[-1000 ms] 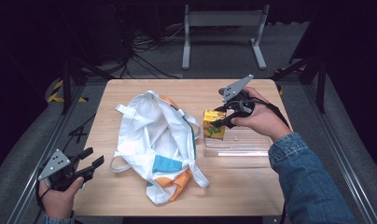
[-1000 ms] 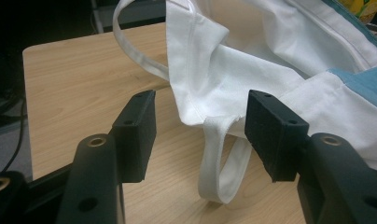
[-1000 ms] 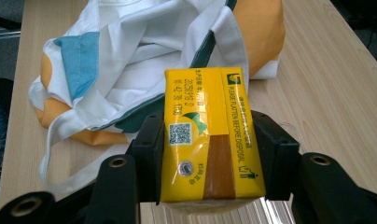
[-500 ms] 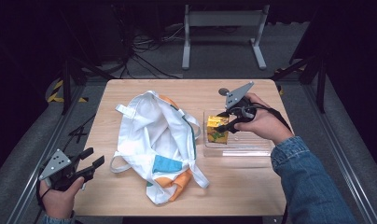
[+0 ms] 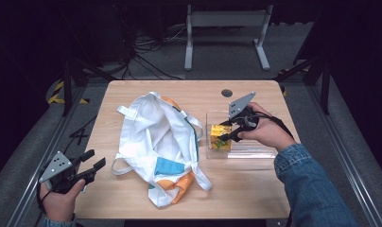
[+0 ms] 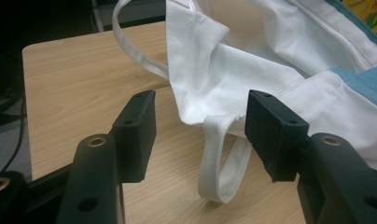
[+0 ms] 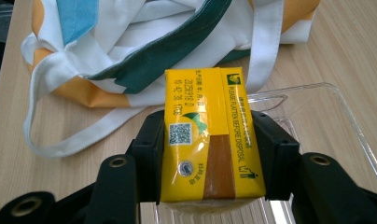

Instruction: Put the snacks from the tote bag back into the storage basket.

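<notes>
Fingers (image 7: 149, 154) of the right gripper (image 5: 229, 133) clamp a yellow carton (image 5: 221, 137) over the clear tray (image 5: 260, 152), beside the tote bag (image 5: 151, 142).

Yellow drink carton (image 7: 208, 135), a small rectangular box with a brown stripe, printed text and a QR code, held upright between two black jaws over the left end of the clear plastic tray (image 5: 255, 151), just right of the white tote bag (image 5: 156, 142).
</notes>
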Tool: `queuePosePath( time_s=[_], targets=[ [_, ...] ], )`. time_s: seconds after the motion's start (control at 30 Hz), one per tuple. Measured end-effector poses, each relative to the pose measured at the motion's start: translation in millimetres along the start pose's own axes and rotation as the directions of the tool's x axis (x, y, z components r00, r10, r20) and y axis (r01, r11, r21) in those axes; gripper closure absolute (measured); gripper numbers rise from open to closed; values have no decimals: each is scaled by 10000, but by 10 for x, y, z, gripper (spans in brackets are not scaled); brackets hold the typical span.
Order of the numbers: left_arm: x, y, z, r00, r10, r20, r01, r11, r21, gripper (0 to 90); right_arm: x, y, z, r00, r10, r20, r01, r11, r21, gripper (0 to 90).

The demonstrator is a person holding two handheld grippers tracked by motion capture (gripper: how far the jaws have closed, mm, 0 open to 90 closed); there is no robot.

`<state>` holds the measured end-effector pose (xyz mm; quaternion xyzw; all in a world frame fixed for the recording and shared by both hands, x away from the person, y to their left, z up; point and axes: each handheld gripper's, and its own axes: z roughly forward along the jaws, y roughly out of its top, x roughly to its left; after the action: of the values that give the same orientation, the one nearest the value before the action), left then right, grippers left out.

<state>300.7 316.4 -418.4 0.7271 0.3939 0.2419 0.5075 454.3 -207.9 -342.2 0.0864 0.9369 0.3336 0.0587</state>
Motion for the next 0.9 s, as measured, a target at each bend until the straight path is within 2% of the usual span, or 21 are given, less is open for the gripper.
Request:
queuePosePath(
  time_s=[0.23,0.53,0.9],
  targets=[
    [-10,2,17,10000,16,13,-16,10000,61,445,8,-91,77,9998,16,-194,-18,10000,-92,516],
    [-8,-1,16,10000,20,18,-20,10000,75,445,24,-122,161,9993,-35,-373,29,9999,-165,515],
    [-13,-2,18,10000,-6,17,5,10000,98,445,31,-171,181,9991,-193,-372,181,9993,-326,515]
  ],
)
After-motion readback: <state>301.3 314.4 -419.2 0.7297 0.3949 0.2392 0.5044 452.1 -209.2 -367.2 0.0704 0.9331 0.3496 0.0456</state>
